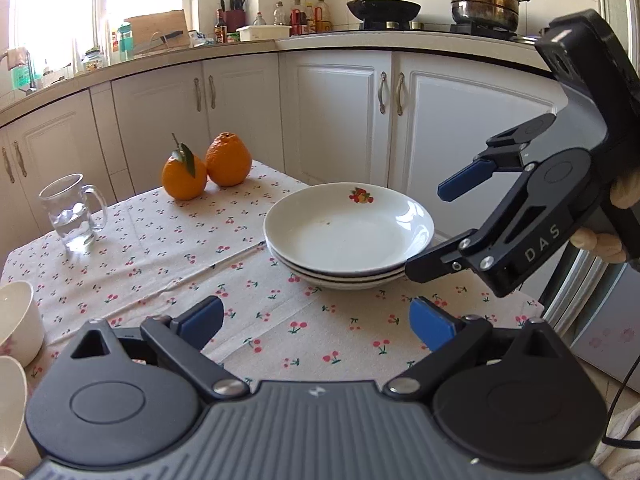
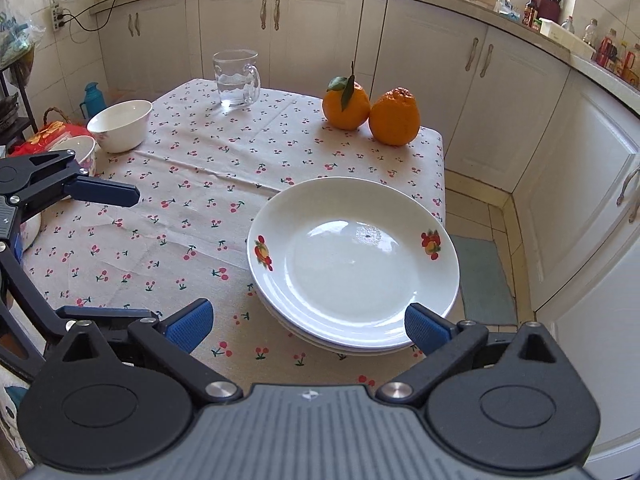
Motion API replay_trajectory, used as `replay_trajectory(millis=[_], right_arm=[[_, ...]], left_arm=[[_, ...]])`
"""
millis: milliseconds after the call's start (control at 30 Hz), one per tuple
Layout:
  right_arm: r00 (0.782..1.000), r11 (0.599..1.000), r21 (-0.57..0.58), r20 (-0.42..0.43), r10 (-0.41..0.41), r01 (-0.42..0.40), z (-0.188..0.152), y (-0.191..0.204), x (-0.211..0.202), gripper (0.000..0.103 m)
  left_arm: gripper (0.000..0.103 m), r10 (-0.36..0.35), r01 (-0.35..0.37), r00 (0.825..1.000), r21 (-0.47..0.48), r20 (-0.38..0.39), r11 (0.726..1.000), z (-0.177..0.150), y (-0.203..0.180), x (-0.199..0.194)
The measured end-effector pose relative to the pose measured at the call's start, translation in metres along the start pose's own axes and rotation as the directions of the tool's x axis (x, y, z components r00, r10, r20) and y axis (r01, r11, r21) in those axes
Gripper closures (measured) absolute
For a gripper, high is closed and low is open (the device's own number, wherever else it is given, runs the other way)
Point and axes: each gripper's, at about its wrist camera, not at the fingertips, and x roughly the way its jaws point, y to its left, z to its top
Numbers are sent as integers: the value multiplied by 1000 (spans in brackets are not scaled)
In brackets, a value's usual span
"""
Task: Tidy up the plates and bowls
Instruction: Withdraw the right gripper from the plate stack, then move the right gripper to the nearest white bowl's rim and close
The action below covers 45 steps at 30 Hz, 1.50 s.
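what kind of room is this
A home kitchen, most likely. A stove with a wok and a steel pot sits on the counter above white cabinets, and a small table with a cherry-print cloth holds stacked plates.

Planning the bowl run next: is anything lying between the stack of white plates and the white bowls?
Nothing lies there: between the stack of white plates and the white bowls only bare cherry-print tablecloth shows, clearest in the right wrist view.

Left gripper (image 1: 316, 320) and right gripper (image 2: 308, 322), black linkage arms, blue ribbed fingertips (image 1: 202, 318), silver screws, grey ribbed housings, white "DAS" lettering
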Motion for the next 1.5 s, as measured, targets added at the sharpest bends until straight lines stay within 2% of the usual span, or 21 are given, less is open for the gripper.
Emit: replay_trajectory(millis=[233, 333, 633, 833, 1000, 1100, 1200, 1300, 1500], right_arm=[[998, 999, -13, 56, -42, 42, -2, 44, -5, 0], [997, 999, -23, 78, -26, 28, 1, 65, -6, 0], [993, 988, -144, 93, 66, -52, 27, 130, 1, 0], [983, 966, -217, 85, 161, -140, 50, 169, 11, 0], [970, 938, -277, 65, 236, -209, 67, 203, 21, 0], [959, 919, -300, 43, 279, -254, 74, 222, 27, 0], [949, 905, -311, 24, 314, -291, 80, 236, 33, 0], [932, 885, -309, -5, 363, -347, 83, 250, 41, 0], [899, 855, -288, -62, 433, -432, 87, 271, 62, 5]], left_arm=[[4, 99, -98, 995, -59, 15, 993, -24, 17, -43], [4, 128, -126, 992, -90, 16, 988, -36, 28, -60], [4, 227, -227, 974, -94, -10, 969, -72, 70, -120], [1, 262, -268, 963, -156, -56, 951, -95, 97, -148], [1, 268, -281, 960, -212, -86, 936, -117, 117, -157], [1, 287, -307, 950, -214, -119, 927, -128, 124, -156], [1, 285, -309, 949, -216, -137, 926, -137, 130, -155], [1, 298, -325, 942, -206, -152, 923, -143, 134, -149], [2, 291, -320, 944, -205, -158, 925, -149, 137, -141]])
